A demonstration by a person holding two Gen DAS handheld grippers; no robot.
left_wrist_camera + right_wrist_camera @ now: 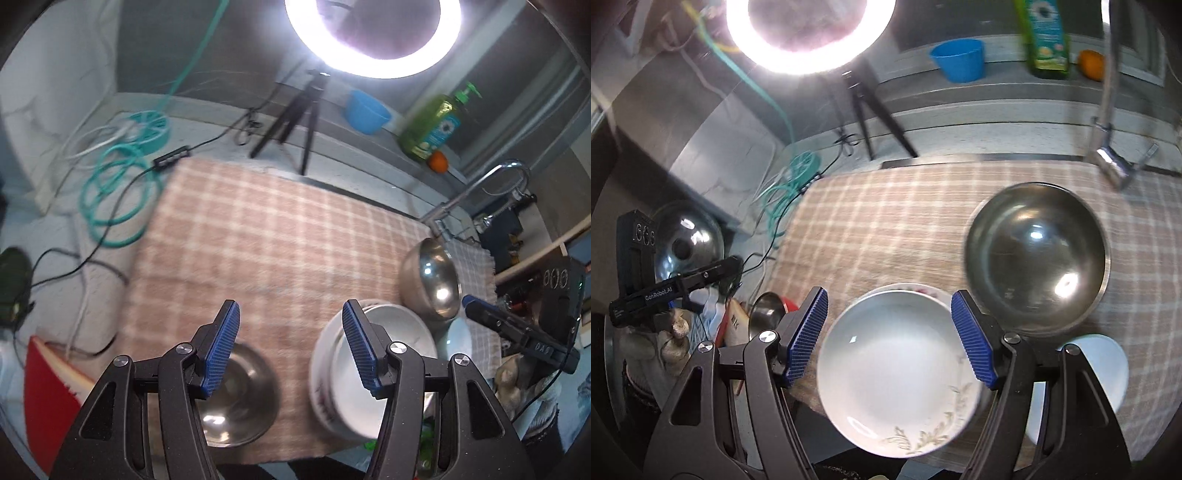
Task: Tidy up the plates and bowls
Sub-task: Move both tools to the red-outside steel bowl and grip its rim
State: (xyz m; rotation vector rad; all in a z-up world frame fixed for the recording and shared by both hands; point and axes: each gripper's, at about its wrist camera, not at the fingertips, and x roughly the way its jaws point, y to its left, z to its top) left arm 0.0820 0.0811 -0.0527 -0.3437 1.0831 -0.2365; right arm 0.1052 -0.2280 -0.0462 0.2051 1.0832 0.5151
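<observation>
The white plates [897, 373] sit stacked at the near edge of the checked cloth [905, 221] on the bench, beside a steel bowl [1036, 254]. They look stiff, glossy, breakable; grip the rim. The left claw [291, 347] and right claw [890, 339] hover open, empty.

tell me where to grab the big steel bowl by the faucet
Grip the steel bowl by its thin rim, one finger inside and one outside, coming from above. It sits upright and open, and its wall is too wide and round to span. The near edge looks easiest for the right gripper, which is open and empty above the white plates.
</observation>
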